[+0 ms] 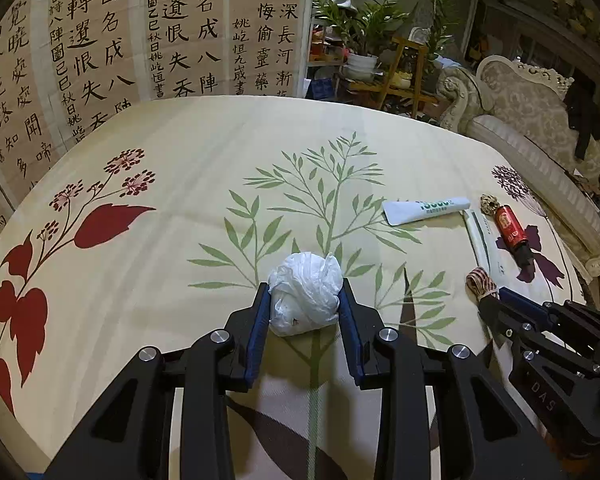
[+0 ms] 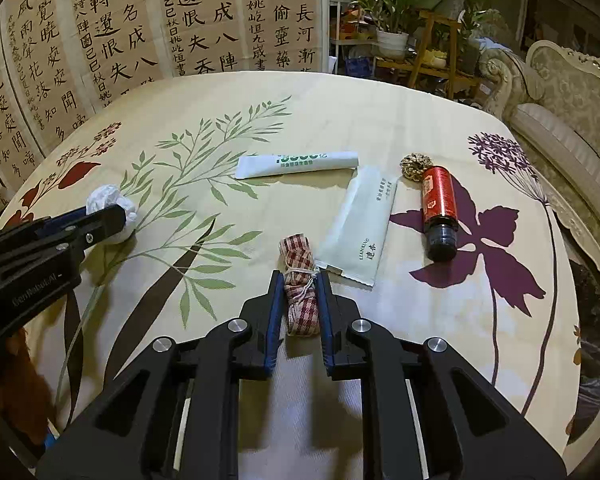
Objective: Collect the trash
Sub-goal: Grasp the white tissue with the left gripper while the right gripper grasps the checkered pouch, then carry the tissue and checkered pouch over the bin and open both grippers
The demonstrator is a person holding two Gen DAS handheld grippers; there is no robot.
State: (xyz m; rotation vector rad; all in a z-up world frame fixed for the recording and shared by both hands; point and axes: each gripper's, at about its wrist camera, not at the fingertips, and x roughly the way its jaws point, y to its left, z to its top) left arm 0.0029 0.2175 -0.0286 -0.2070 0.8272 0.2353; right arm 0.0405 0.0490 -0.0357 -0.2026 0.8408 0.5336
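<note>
Left wrist view: the left gripper (image 1: pixel 305 300) is closing its pads around a crumpled white tissue ball (image 1: pixel 305 298) on the counter (image 1: pixel 180 240). The right gripper (image 2: pixel 298 292) is pinching a checked ribbon bundle (image 2: pixel 300 292). A white tube (image 2: pixel 296 164), pale sachet (image 2: pixel 360 228) and red bottle (image 2: pixel 438 210) are lying uncollected, far right.

Place: you are in a home, in a living room.
Sofa: a fancy carved sofa (image 1: pixel 528 104) stands beside your table.
Plants: green potted plants (image 2: pixel 396 8) sit on a wooden rack.
Wall: big sheets of brush writing (image 1: pixel 140 32) hang there.
Table: a flowery cloth (image 2: pixel 204 128) covers it.
</note>
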